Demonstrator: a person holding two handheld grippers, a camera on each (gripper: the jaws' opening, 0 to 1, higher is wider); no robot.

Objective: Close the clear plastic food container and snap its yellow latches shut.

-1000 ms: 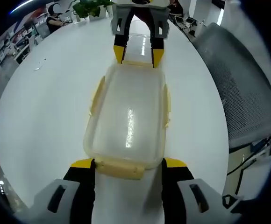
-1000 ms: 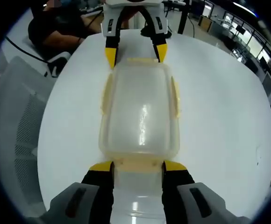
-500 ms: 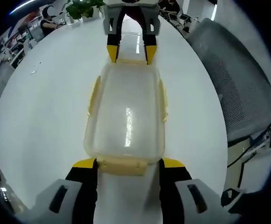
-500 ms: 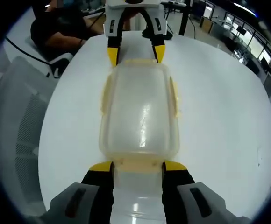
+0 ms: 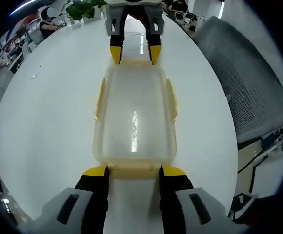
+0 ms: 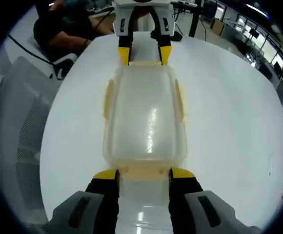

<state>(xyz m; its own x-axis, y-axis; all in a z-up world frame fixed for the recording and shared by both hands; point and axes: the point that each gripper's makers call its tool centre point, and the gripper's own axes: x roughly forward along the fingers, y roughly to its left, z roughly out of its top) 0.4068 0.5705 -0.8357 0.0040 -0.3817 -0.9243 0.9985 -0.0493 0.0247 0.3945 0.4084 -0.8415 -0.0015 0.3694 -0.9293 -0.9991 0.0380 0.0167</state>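
Desk [image 5: 53,112]: round, white, glossy top with ceiling light reflected on it; a small dark speck lies on it toward one edge in the left gripper view.

Office chair [image 5: 251,92]: grey mesh back, just beside the desk edge; seen again in the right gripper view [image 6: 19,141].

Potted plant [image 5: 85,7]: green leaves, at the far rim of the desk in the left gripper view.

Seated person [image 6: 66,29]: dark clothing, beyond the far edge of the desk in the right gripper view.

Background: rows of office workstations [image 6: 258,41], blurred.
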